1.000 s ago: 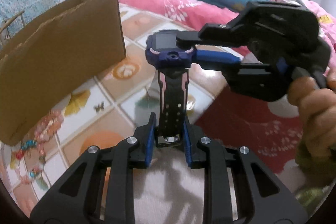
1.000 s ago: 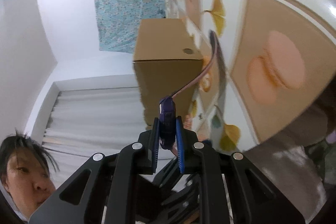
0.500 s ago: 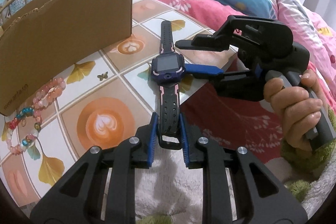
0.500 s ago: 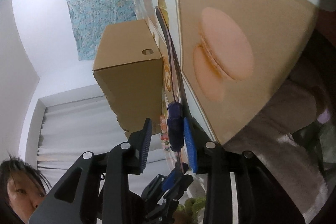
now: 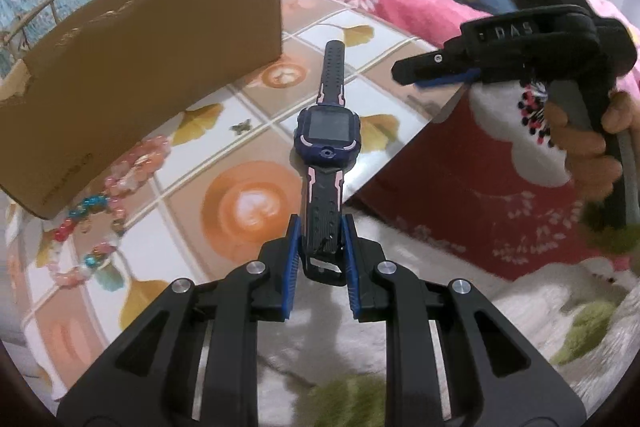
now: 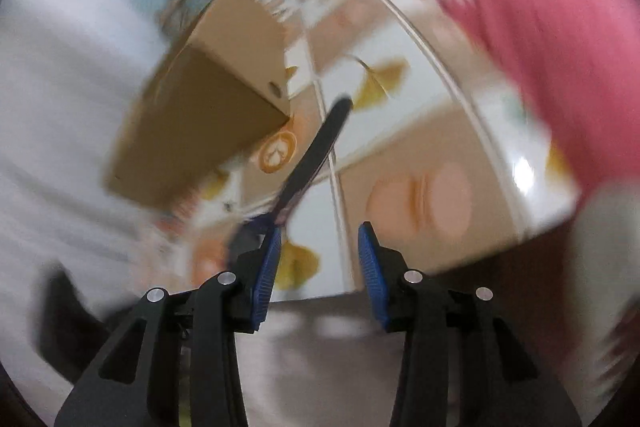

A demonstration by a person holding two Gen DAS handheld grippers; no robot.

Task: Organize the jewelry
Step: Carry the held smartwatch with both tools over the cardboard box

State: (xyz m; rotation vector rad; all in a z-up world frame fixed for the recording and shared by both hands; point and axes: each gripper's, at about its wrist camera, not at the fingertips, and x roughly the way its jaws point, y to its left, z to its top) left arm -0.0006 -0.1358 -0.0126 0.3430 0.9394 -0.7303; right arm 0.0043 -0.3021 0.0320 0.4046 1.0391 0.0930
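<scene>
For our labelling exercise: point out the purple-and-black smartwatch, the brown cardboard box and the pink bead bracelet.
purple-and-black smartwatch (image 5: 327, 125): left wrist view, on its screen.
brown cardboard box (image 5: 160, 43): left wrist view, on its side wall.
pink bead bracelet (image 5: 138, 167): left wrist view, on its beads.

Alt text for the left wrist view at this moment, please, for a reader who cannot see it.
The left gripper clamps the buckle end of a dark blue and pink smartwatch laid out flat on a tile-patterned mat. The right gripper hovers empty to its right; a brown cardboard box and beaded bracelets are on the left.

The left claw (image 5: 320, 247) clamps the buckle end of a smartwatch (image 5: 326, 163) lying flat on the patterned table (image 5: 248, 203), beside a cardboard box (image 5: 140, 67) and beaded bracelets (image 5: 104, 211).
</scene>
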